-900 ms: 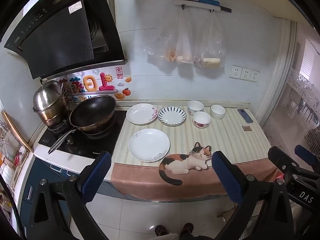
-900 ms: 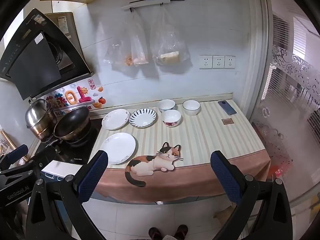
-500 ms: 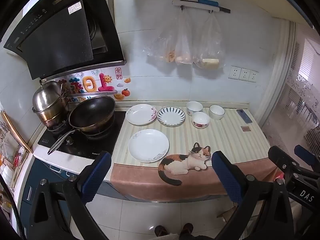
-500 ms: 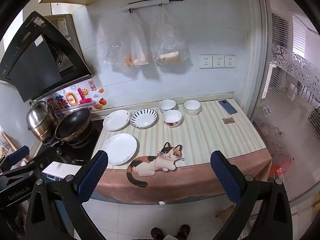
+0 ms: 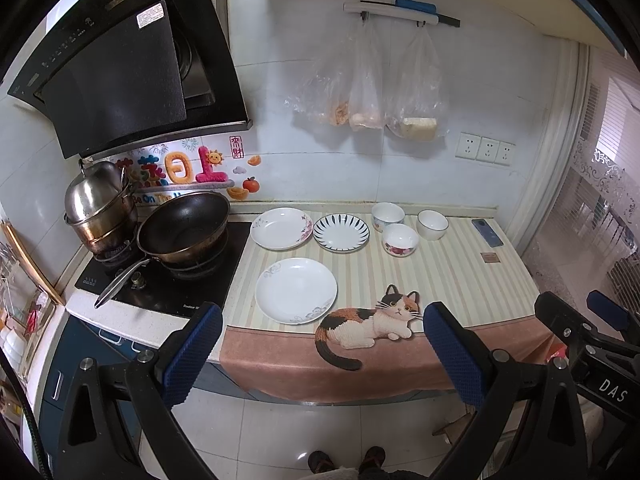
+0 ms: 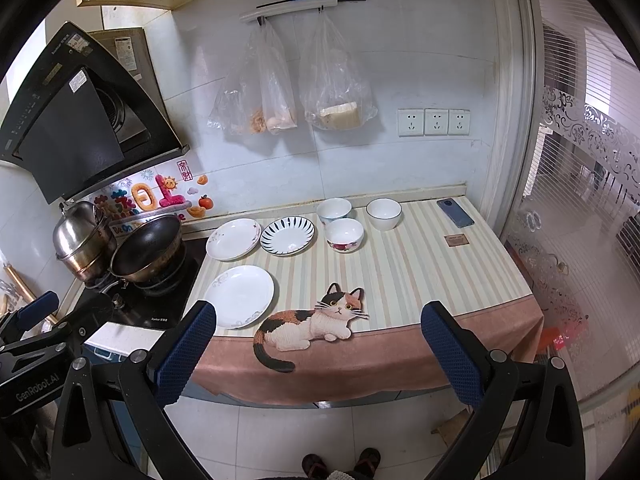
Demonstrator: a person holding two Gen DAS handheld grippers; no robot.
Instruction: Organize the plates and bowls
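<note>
Left claw (image 5: 322, 344): blue pads spread wide, nothing between them, held off the front edge of the worktop (image 5: 448, 276) above the floor tiles. Right claw (image 6: 318, 344): likewise spread wide and empty, also short of the worktop edge. In the left wrist view the right claw's body shows white lettering "DAS"; in the right wrist view the left claw's body reads "GenRobot.AI".

Worktop cover: striped cloth with a pink front band and a calico cat picture (image 5: 370, 322) at the front edge.

Plates: plain white plate (image 5: 296, 290) nearest the front, just left of the cat. Behind it, a floral-rimmed plate (image 5: 281, 228) and beside that, to the right, a blue-striped plate (image 5: 341, 233); the two look close to touching.

Bowls: three in a loose cluster right of the striped plate — a rear bowl (image 5: 387, 214), a flower-patterned bowl (image 5: 400, 239) in front of it, and a white bowl (image 5: 432, 224) to the right.

Far right of the worktop: a phone (image 5: 487, 232) lying flat and a small brown square (image 5: 489, 257); its print is too small to read.

Left: hob with a dark wok (image 5: 182, 232) and a steel pot (image 5: 100, 208). Wall sticker partly reads "Be On Th…". Range hood (image 5: 120, 68) above; its brand is too small to read. Plastic bags (image 5: 368, 92) hang from a wall rail.
</note>
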